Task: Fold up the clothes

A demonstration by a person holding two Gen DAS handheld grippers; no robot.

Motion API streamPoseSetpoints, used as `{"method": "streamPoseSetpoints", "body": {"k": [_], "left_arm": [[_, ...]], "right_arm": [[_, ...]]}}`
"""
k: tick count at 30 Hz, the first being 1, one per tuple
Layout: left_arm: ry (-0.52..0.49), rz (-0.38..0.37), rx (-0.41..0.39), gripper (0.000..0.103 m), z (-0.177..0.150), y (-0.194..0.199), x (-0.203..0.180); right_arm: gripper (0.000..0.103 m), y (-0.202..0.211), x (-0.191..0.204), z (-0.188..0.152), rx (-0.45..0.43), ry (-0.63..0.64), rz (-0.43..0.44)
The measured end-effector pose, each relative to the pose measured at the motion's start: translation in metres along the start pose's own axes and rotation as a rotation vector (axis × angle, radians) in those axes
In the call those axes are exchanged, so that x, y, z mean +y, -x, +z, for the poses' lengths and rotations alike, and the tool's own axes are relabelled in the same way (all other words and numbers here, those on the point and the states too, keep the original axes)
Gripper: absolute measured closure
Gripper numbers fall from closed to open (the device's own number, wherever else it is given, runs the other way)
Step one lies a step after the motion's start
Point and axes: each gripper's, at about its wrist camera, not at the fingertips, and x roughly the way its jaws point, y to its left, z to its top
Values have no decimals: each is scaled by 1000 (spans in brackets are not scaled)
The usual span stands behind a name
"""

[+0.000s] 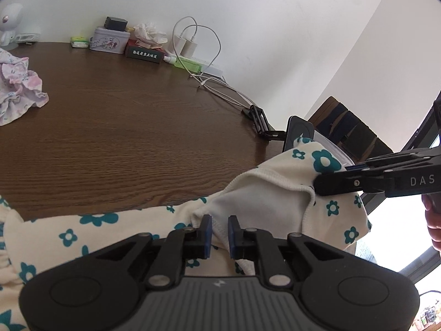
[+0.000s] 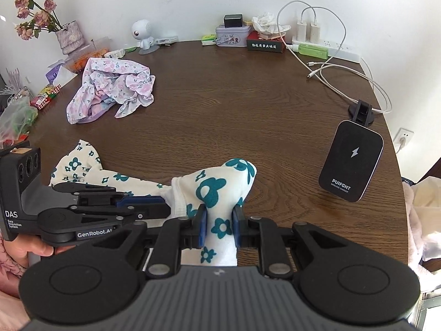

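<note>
Ahead of both pairs of fingers the middle of the brown table [image 2: 234,104] lies bare, a wide open stretch reaching to the far wall. To the right of the right gripper's fingers [image 2: 219,227] a black wireless charger [image 2: 351,161] stands tilted on its stand, with white cables [image 2: 344,82] trailing behind it toward a power strip [image 2: 341,52]. Far ahead, along the wall, a tin [image 2: 233,35], a dark box [image 2: 264,45] and crumpled tissue [image 2: 266,22] close off the back edge. Ahead and left of the fingers a crumpled pink floral garment [image 2: 110,88] sits on the table, with a vase of dried flowers [image 2: 67,37] and snack packets [image 2: 45,96] beyond it. The left gripper [image 2: 165,207] crowds in just beside the right fingers' left side, both clamped into the same cream flowered cloth [image 2: 217,184].
</note>
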Motion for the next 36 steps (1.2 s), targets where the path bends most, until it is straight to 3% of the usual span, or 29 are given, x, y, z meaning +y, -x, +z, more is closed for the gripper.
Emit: {"method": "streamPoseSetpoints", "body": {"k": [6,8,13,16,22,24,26,29,32,36], "left_arm": [[14,-5,9,93,0,0,5],[10,-6,-15,88,-1,14,6],[-19,-75,20,86,-6,14,3],[23,-94,42,88,-8,0,10],[120,-122,43,86,-9,11,25],[153,-144,17,81,-5,30,34],[206,-190,-19,55,6,53,45],[279,-309,-13,36,37,72,55],[275,-315,56,28,66,69,43],[255,-222,150,27,85,52,20]], "right_arm": [[86,-2,19,11,29,42,-42],[86,-3,24,12,39,50,-56],[86,-4,36,18,49,66,-71],[86,-4,50,21,51,91,-67],[86,-9,81,25,63,180,-115],[86,-10,89,24,62,215,-139],[86,-11,94,21,58,243,-164],[86,-13,100,17,46,278,-185],[86,-15,107,13,32,311,-198],[86,-16,115,7,12,347,-208]]}}
